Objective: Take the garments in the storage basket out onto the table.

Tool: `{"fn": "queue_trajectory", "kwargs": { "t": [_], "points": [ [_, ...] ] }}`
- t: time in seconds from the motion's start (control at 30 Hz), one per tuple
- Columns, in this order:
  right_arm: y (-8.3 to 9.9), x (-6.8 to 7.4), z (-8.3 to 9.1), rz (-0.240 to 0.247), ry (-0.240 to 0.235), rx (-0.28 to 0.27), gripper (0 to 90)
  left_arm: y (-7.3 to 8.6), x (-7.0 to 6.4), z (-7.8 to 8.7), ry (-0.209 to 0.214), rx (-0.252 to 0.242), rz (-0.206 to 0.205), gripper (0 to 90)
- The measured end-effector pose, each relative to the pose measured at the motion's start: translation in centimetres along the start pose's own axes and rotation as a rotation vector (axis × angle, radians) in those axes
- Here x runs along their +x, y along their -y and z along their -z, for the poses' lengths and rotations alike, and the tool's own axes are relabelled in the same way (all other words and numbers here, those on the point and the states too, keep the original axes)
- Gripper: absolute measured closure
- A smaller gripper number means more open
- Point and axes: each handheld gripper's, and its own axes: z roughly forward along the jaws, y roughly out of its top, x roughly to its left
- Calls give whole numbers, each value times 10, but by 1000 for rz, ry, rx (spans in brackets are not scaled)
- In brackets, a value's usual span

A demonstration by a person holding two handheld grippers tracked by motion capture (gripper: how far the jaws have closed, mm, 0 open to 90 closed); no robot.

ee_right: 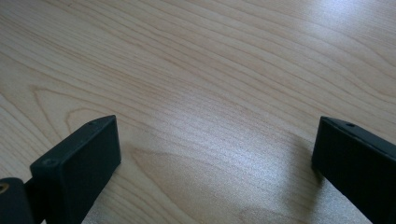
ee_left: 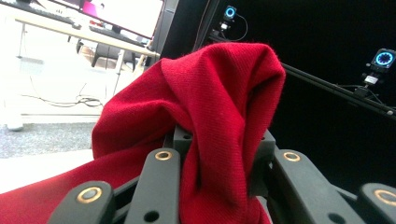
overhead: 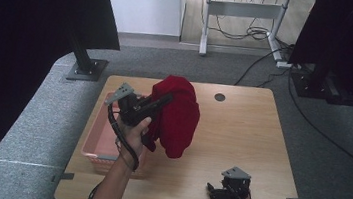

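Pink basket [overhead: 93,143] sits at the table's [overhead: 240,137] left edge. Left gripper [overhead: 167,100] is raised above its right side, jaws clamped on a red knit cloth [overhead: 178,115] — the cloth is pinched between the jaws and drapes over them, hanging clear of the wood just right of the basket. In the left gripper view the cloth [ee_left: 205,112] is bunched, fine ribbed weave, folded into a peak above the jaws. Mid-table and the far right side are bare wood; a small round grommet [overhead: 219,97] sits near the far edge. Right gripper [overhead: 209,191] rests low by the near edge, right of centre — jaws spread wide, nothing between them but wood grain [ee_right: 210,93].
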Motion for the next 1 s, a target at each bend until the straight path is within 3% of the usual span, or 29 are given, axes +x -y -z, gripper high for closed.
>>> {"fn": "queue_trajectory", "kwargs": {
  "t": [1.0],
  "points": [
    [0, 0, 0, 0, 0, -1, 10, 13, -16, -31, 34, 42, 10, 714]
  ]
}}
